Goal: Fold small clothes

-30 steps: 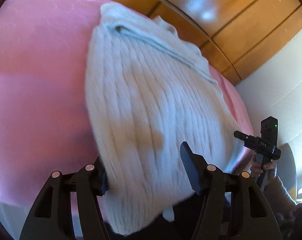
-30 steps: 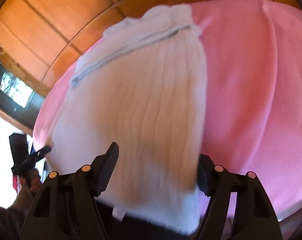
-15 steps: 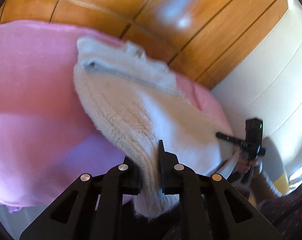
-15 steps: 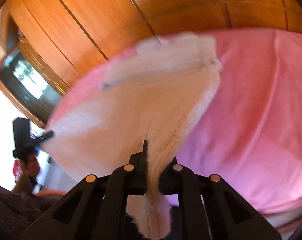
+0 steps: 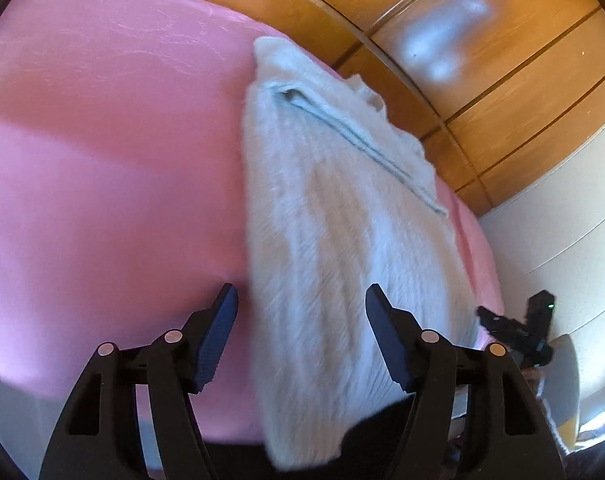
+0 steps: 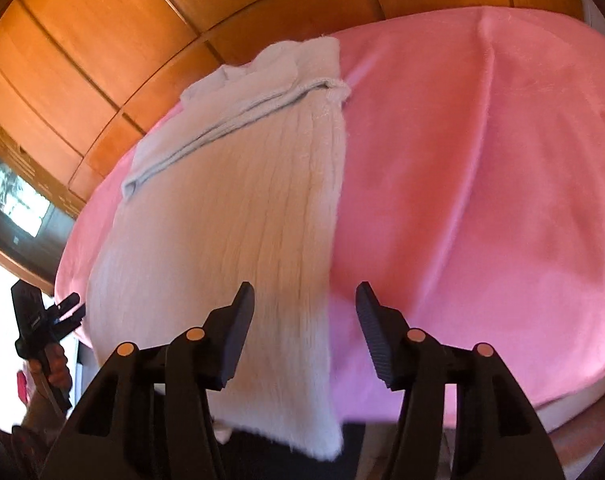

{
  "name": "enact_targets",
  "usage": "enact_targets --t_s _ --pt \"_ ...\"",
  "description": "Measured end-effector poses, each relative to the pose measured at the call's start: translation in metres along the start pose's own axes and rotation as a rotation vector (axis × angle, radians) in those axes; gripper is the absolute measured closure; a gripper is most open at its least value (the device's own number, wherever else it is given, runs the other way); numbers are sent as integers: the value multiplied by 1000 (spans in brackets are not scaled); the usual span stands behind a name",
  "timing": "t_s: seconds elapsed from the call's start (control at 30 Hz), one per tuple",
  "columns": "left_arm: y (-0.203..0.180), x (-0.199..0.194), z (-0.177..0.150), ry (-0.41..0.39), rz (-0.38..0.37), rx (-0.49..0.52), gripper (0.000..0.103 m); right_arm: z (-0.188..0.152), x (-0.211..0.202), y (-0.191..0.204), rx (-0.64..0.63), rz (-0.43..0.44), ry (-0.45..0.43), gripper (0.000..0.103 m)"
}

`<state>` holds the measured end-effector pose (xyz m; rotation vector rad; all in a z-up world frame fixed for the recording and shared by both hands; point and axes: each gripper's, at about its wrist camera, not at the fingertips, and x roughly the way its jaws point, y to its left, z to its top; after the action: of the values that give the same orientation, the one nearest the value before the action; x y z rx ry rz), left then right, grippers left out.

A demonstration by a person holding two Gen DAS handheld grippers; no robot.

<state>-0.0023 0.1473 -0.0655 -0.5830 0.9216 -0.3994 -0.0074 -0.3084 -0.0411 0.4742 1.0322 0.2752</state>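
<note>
A cream ribbed knit sweater (image 5: 342,248) lies flat on a pink cloth-covered surface (image 5: 102,184), its near hem hanging over the front edge. It also shows in the right wrist view (image 6: 238,232). My left gripper (image 5: 300,336) is open, its jaws spread over the hem's left corner without holding it. My right gripper (image 6: 304,332) is open over the hem's right corner, with the sweater's right edge between the jaws. Each gripper shows small in the other's view: the right gripper (image 5: 518,332) and the left gripper (image 6: 42,320).
Wooden wall panels (image 5: 462,60) stand behind the pink surface (image 6: 482,200). A dark screen (image 6: 14,208) sits at the left of the right wrist view. A white wall or cabinet (image 5: 562,240) stands to the right in the left wrist view.
Half a second ago both grippers were shut on the sweater's near hem and held it up. Now both are open and the sweater lies flat again.
</note>
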Motion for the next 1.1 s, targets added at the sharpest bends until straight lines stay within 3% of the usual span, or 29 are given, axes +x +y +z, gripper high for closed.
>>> enact_targets --t_s 0.03,0.07,0.1,0.13,0.33,0.4,0.5,0.53,0.57,0.63,0.73,0.87,0.9,0.93,0.97,1.0,1.1 --pt "0 14 4 24 -10 -12 57 1 9 2 -5 14 18 54" --pt "-2 21 5 57 -5 -5 84 3 17 4 -33 19 37 56" --pt "0 20 6 78 -4 10 92 2 18 8 -70 8 46 69" --pt "-4 16 6 76 -4 26 94 2 18 14 -94 27 73 93" --pt "-37 -67 16 -42 -159 122 99 0 -43 36 -139 127 -9 94" --pt "-33 -74 15 -39 -116 136 99 -3 -40 30 -134 93 12 94" --pt "-12 -48 9 10 -29 79 98 0 -16 22 -102 60 70 94" --pt "-4 -39 7 22 -20 49 96 -1 -10 20 -100 45 78 93" --pt "4 -30 5 41 -9 18 82 -2 -5 18 -97 34 91 92" --pt "17 -21 -4 64 0 -30 61 -3 -2 14 -91 26 103 79" --pt "25 -21 -17 77 2 -37 58 -10 1 3 -72 29 116 58" --pt "15 -13 -31 122 -53 5 58 -22 6 -1 -67 58 133 57" --pt "12 -11 -32 133 -54 19 59 -26 7 0 -74 65 142 58" --pt "6 -8 -34 152 -56 40 82 -27 8 2 -79 69 153 69" --pt "-1 -6 -37 168 -36 82 96 -29 8 5 -93 81 184 82" --pt "-8 -6 -38 166 -28 108 96 -31 7 10 -113 86 205 94" --pt "-19 -27 -38 156 -66 155 98 -32 -14 27 -159 156 197 96"
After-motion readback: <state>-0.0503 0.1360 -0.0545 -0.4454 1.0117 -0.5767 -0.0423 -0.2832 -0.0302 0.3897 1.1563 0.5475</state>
